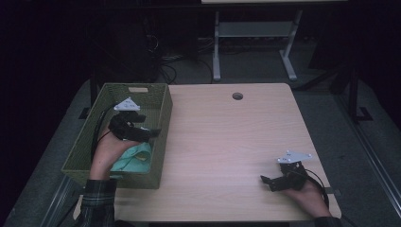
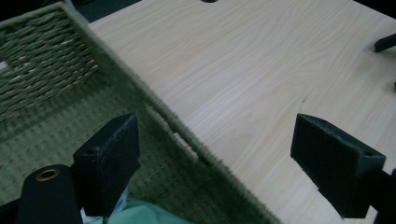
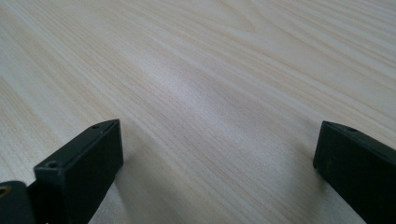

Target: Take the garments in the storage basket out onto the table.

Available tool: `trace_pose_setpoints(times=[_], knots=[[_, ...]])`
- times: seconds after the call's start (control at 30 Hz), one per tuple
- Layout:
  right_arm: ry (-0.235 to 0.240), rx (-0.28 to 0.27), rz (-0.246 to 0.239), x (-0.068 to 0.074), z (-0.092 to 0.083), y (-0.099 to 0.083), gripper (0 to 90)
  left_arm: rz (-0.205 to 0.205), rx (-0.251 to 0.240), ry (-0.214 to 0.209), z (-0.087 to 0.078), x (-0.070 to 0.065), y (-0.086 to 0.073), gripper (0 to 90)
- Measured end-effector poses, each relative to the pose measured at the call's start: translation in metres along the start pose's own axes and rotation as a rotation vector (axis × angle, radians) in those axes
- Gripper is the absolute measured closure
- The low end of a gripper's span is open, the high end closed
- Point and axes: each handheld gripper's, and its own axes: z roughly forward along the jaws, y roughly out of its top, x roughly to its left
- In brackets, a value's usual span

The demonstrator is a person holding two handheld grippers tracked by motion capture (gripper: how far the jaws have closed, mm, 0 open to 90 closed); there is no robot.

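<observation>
From the high view, a pale wood-grain desk point(image 1: 227, 142) carries an olive-green woven rectangular basket point(image 1: 161, 151) at its left edge, with a crumpled mint-green cloth point(image 1: 135, 158) lying in the near end of it. The left tool point(image 1: 149, 135) hangs over the basket's right wall above the cloth, jaws spread and holding nothing. The right tool point(image 1: 267, 182) sits low over the bare desk near the front right corner, well apart from the basket, jaws also spread. A round cable hole point(image 1: 237, 96) marks the far edge of the desk. Behind the desk stand the white legs of another table point(image 1: 216, 47) and a tangle of dark cables point(image 1: 165, 59) on the floor.

In the left gripper view, the left tool point(image 2: 215, 163) straddles the basket's woven wall point(image 2: 196, 149): one jaw inside over the basket, the other over the desk. A corner of the mint-green cloth point(image 2: 140, 214) shows at the bottom.

In the right gripper view, the right tool point(image 3: 217, 163) is released, its jaws wide over bare desk point(image 3: 210, 70).
</observation>
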Motion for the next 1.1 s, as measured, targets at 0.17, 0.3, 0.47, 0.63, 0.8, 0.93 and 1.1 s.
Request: trace_pose_setpoints(times=[0.17,0.3,0.47,0.63,0.8,0.93,1.1], knots=[[0.000,0.000,0.000,0.000,0.000,0.000,1.1,-0.004,-0.005,0.021,-0.005,0.008,-0.006,16.3],[0.000,0.000,0.000,0.000,0.000,0.000,1.2,-0.013,-0.004,0.035,-0.007,0.014,-0.010,16.3],[0.000,-0.001,-0.001,0.000,0.000,0.000,1.1,-0.027,-0.001,0.050,-0.009,0.022,-0.016,16.4],[0.000,0.001,0.000,0.000,0.000,0.000,1.2,-0.025,0.012,0.051,-0.006,0.027,-0.022,16.5],[0.000,0.000,0.000,0.000,0.000,0.000,1.1,-0.038,0.025,0.050,-0.002,0.031,-0.030,16.5],[0.000,0.000,0.000,0.000,0.000,0.000,1.1,-0.036,0.038,0.050,0.003,0.035,-0.037,18.8],[-0.001,0.001,-0.002,0.000,0.000,0.000,1.1,-0.036,0.071,0.049,0.009,0.038,-0.045,19.1]])
